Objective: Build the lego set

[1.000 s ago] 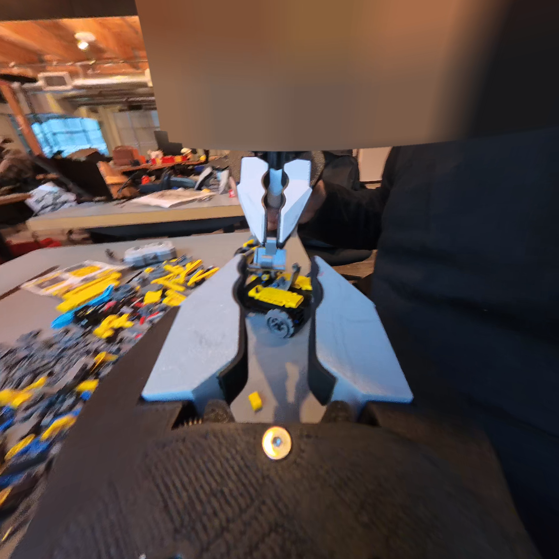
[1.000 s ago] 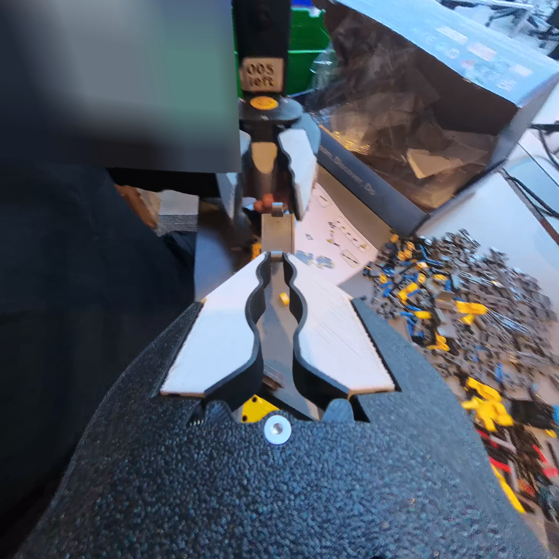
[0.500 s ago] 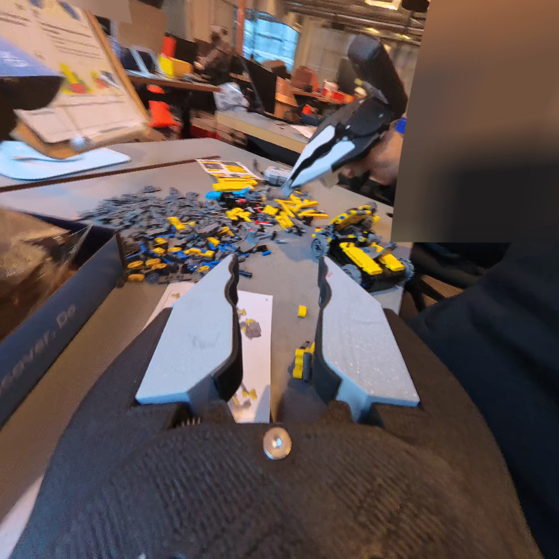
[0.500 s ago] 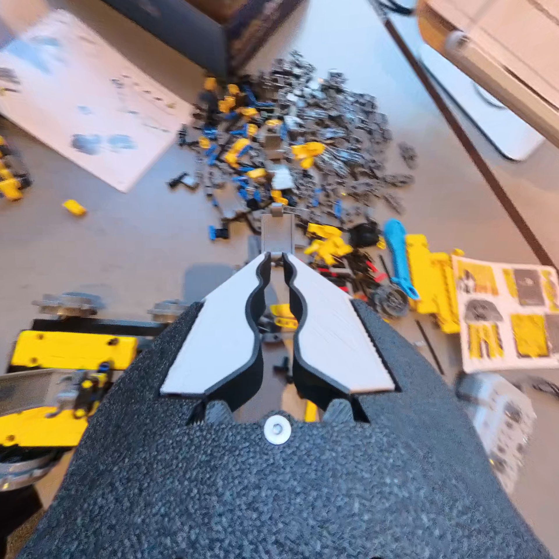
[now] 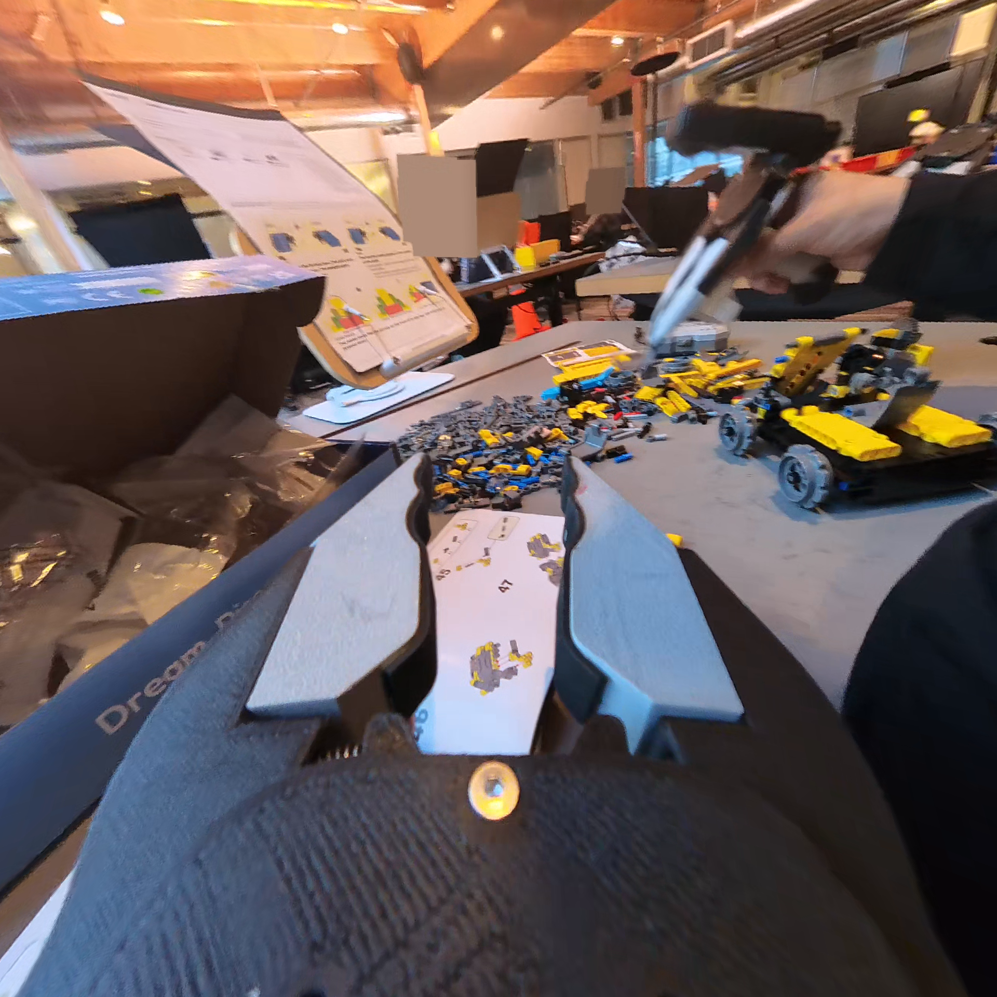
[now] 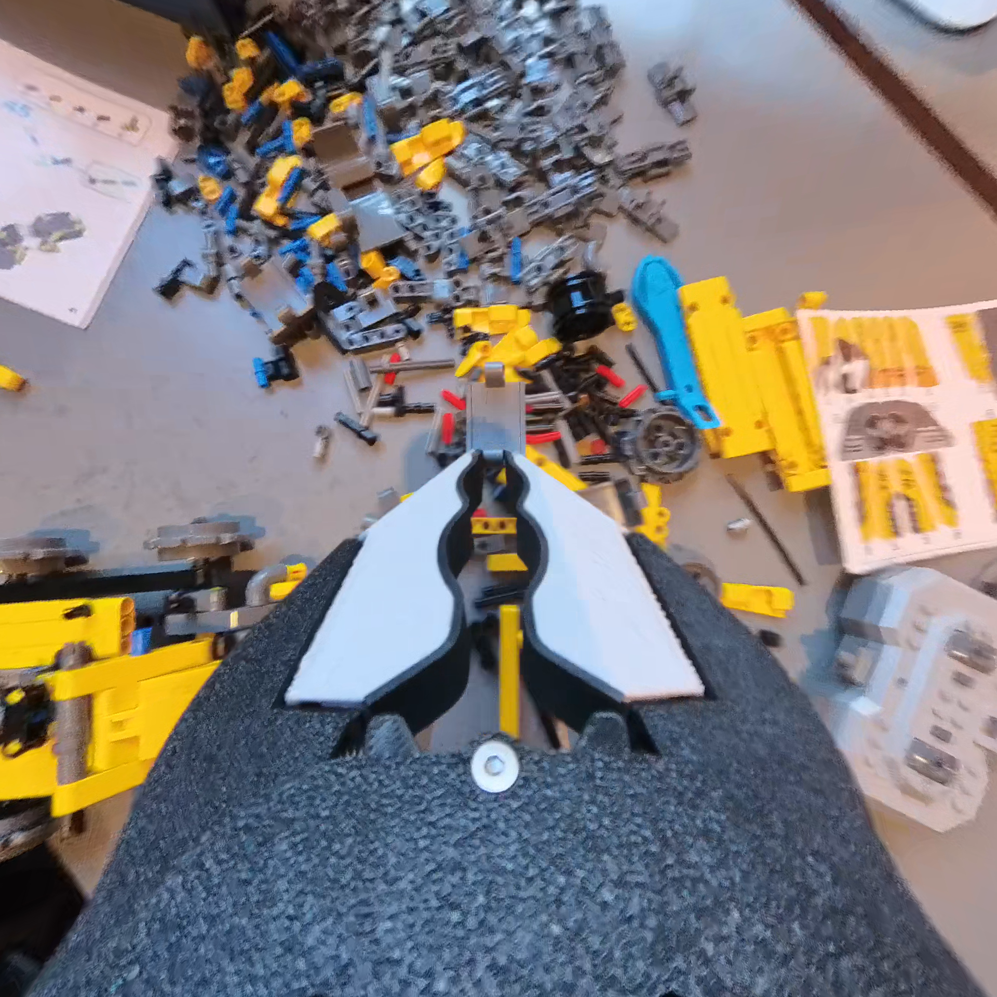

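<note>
My left gripper (image 5: 493, 475) is open and empty, low over a white instruction sheet (image 5: 496, 609). A yellow and black wheeled brick vehicle (image 5: 852, 437) stands on the grey table to its right. My right gripper (image 6: 491, 458) is shut on a small flat grey brick piece (image 6: 493, 415) and holds it just above a heap of loose bricks (image 6: 410, 178). The right gripper also shows in the left wrist view (image 5: 655, 337), held by a hand, tips down over the yellow parts. The vehicle shows at the left edge of the right wrist view (image 6: 81, 674).
A dark open box (image 5: 135, 377) with plastic bags lies at the left. A propped booklet on a stand (image 5: 345, 270) is behind. A blue tool (image 6: 669, 334), yellow panels (image 6: 755, 377), a sticker sheet (image 6: 906, 421) and a grey block (image 6: 917, 690) lie right of the heap. The left gripper's tips are roughly 35 cm from the right gripper's. The right tips stand about 20 cm off the grey block (image 6: 917, 690).
My left gripper let go of the vehicle, which now stands on the table, and swung left over the sheet. My right gripper carried the grey piece away from the vehicle over the loose parts.
</note>
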